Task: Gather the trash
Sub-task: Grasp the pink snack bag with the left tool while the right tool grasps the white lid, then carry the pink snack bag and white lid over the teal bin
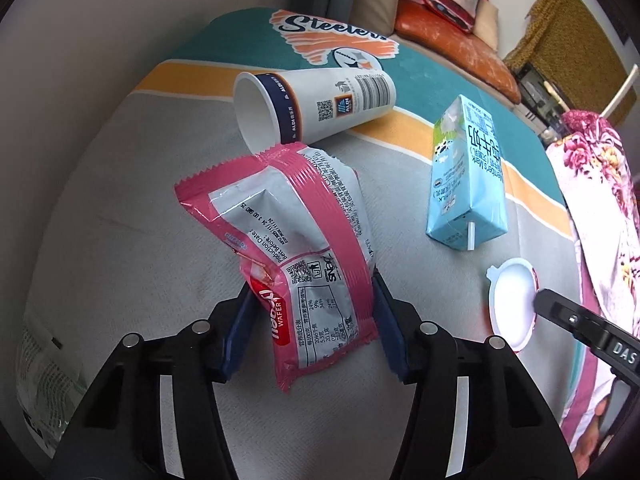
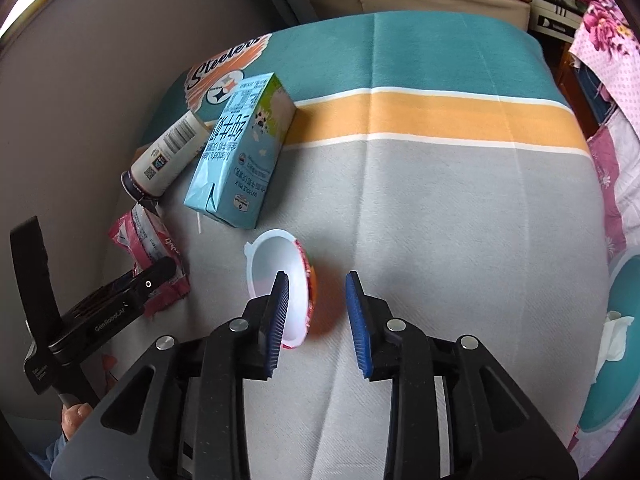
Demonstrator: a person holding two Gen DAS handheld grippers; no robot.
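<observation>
A pink and silver wafer wrapper [image 1: 304,240] stands crumpled on the striped cloth [image 1: 140,240], and my left gripper [image 1: 312,296] is shut on its lower end, one blue pad against each side. A small white cup with a red-orange label [image 2: 298,280] lies on its side. My right gripper [image 2: 316,300] is open over it: the left pad reaches into the cup's mouth, while the right pad stands apart from the label side. In the left wrist view the cup [image 1: 514,304] has the right gripper's fingertip [image 1: 544,300] at its rim.
A paper cup [image 1: 312,104] lies on its side behind the wrapper. A light blue milk carton [image 1: 468,176] with a straw lies beside it. A teal bin [image 2: 616,360] holding white tissue is at the right edge. Pink floral fabric [image 2: 600,24] hangs behind it.
</observation>
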